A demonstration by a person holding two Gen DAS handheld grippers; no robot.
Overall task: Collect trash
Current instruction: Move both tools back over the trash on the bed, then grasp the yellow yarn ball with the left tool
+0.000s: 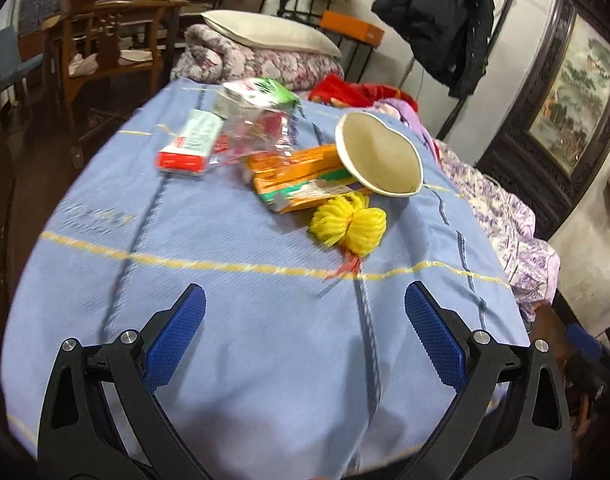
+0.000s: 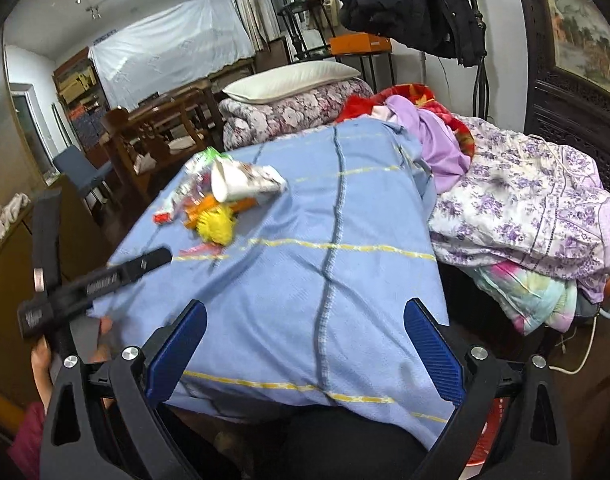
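Beyond my left tongs (image 1: 305, 312) and right tongs (image 2: 305, 328), both spread and empty, the paper cup (image 1: 379, 154) leans on loose wrappers (image 1: 257, 136) and may roll if I nudge it.

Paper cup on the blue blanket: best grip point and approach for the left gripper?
Grip the paper cup across its rim: it lies on its side, mouth facing the open left gripper. Come in low from the near side, one finger inside the mouth, one outside. It leans on the orange box, so probably avoid that side.
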